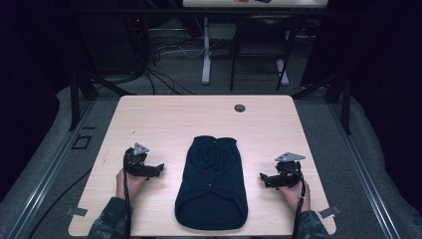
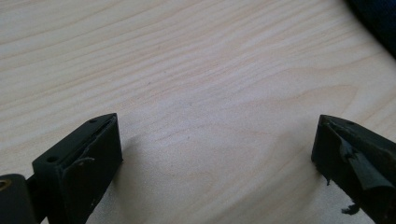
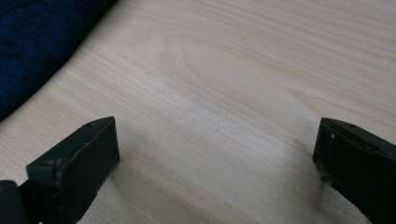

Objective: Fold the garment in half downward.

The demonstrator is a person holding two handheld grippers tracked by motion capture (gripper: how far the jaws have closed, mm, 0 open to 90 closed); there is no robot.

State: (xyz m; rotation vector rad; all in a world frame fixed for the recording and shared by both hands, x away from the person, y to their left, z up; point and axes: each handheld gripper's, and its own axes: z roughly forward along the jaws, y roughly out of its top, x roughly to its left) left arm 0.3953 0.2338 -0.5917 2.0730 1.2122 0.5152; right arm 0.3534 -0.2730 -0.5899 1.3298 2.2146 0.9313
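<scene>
A dark navy knitted garment (image 1: 212, 183) lies flat in the middle of the light wooden table (image 1: 164, 114), its wider end toward the front edge. My left gripper (image 1: 158, 169) rests on the table left of the garment, held in a hand, jaws pointing at the cloth and open. My right gripper (image 1: 263, 178) rests to the right of it, also open and pointing inward. In the left gripper view the gripper (image 2: 217, 140) has bare wood between its jaws, with a corner of the garment (image 2: 378, 16) at top right. In the right gripper view the gripper (image 3: 217, 142) is empty, the garment (image 3: 32, 42) at top left.
A round cable hole (image 1: 240, 108) sits near the table's far edge. Beyond the table stand table legs (image 1: 206, 55), chair frames and loose cables on a grey floor. Dark curtains close both sides.
</scene>
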